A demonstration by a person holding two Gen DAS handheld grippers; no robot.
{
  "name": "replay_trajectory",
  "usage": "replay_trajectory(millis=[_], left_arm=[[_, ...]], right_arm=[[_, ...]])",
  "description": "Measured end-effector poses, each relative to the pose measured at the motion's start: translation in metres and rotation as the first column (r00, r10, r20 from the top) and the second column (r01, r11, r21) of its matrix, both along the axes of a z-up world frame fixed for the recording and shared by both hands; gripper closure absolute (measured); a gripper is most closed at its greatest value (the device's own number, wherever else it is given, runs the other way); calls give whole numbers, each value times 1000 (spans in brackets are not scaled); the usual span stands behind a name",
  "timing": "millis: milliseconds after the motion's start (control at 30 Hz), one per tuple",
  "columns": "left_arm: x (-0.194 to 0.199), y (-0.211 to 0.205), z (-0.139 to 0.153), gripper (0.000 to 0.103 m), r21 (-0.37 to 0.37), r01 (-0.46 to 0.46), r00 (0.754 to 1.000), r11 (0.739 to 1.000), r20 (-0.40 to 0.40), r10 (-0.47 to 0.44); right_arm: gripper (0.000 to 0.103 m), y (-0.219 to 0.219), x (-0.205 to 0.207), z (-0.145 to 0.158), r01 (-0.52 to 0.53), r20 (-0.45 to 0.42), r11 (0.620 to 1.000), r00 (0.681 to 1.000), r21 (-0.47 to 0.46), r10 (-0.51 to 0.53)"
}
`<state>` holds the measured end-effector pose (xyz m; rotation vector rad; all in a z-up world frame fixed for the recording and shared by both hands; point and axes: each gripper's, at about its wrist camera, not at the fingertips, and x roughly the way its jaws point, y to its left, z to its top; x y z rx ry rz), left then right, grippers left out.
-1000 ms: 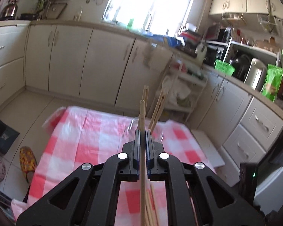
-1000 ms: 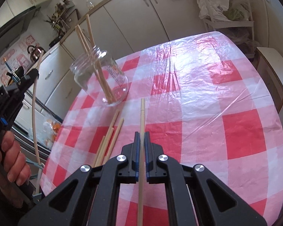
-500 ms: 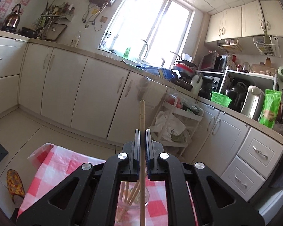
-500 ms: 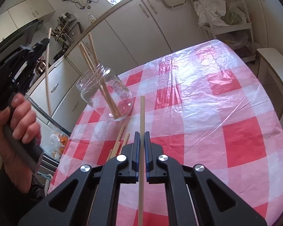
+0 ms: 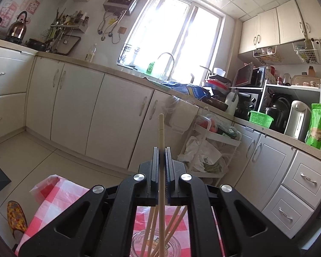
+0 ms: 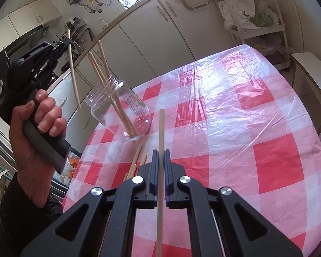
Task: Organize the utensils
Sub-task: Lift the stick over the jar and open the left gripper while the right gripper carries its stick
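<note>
Three chopsticks (image 6: 115, 98) stand in the jar (image 6: 119, 111) on the desk (image 6: 256, 128), several loose ones (image 6: 137, 160) remain beside it, and the left gripper (image 6: 67, 40) and right gripper (image 6: 160, 152) each pinch one chopstick.

Left gripper (image 5: 161, 162) clamped on one chopstick (image 5: 161, 141), above glass jar (image 5: 156, 245).

Jaws pinch the chopstick mid-shaft; its top end sticks up past the fingertips, lower part runs down toward the jar mouth. Whether the tip is inside the jar: can't tell. Jar sits at the bottom edge of frame on the red-and-white checked tablecloth (image 5: 53, 194), holding several more chopsticks (image 5: 175, 220) fanned out and leaning. Behind: cream cabinets (image 5: 79, 107), sink faucet (image 5: 168, 61) under a bright window, green basket (image 5: 260, 118) on the counter.
</note>
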<state>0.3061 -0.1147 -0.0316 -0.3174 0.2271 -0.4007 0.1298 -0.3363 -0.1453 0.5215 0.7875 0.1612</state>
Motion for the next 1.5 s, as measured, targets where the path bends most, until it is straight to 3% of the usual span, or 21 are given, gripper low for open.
replay_trajectory(millis=[600,900,1333,1500], left_arm=[[0,18,-32,98,-5,-40,999,999,-17,40],[0,17,3,98,-65,-54,995,996,76,58],[0,-9,-23,98,33,-77,991,997,110,73],[-8,-11,-34,98,75,-59,995,995,83,53]], right_arm=[[97,3,3,-4,-5,-14,1000,1000,0,5],[97,2,3,-4,-3,-12,1000,1000,11,4],[97,0,3,-3,-3,-11,1000,1000,17,3],[97,-1,3,-2,1,-6,1000,1000,17,-1]])
